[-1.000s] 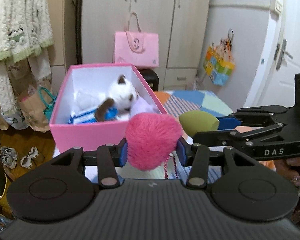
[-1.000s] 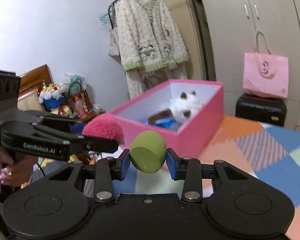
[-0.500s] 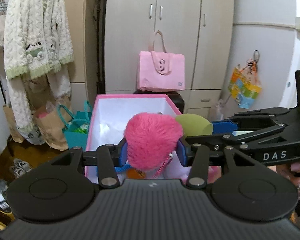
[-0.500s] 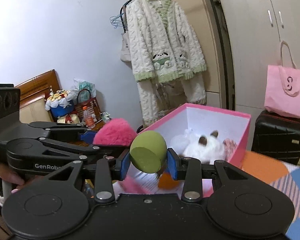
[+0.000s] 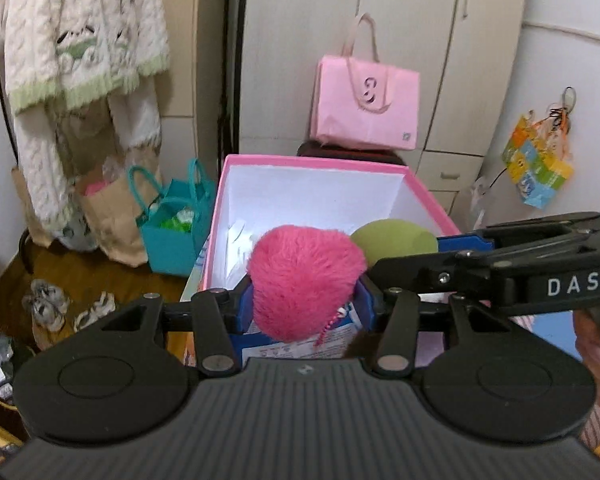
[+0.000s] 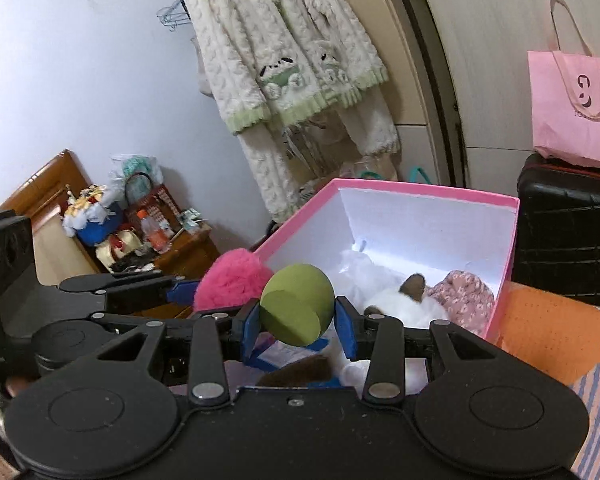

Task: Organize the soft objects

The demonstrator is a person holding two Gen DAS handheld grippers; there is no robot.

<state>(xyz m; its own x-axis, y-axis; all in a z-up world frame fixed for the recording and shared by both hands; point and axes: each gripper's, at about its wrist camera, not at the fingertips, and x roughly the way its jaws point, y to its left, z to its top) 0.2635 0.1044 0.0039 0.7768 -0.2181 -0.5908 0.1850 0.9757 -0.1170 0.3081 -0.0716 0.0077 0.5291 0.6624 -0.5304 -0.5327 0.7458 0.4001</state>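
Hovering side by side above the pink box (image 5: pixel 428 196), both grippers carry soft things. The left gripper (image 5: pixel 304 304) pinches a fluffy pink pompom (image 5: pixel 300 280) between its blue pads. The right gripper (image 6: pixel 296 324) has just been easing its jaws a little wider, yet its pads press on a green sponge egg (image 6: pixel 296 308). Inside the box lie a white plush cat (image 6: pixel 404 304) and a floral cloth (image 6: pixel 464 296).

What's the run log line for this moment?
left gripper: holds pompom | right gripper: holds green sponge | both over pink box | release pending
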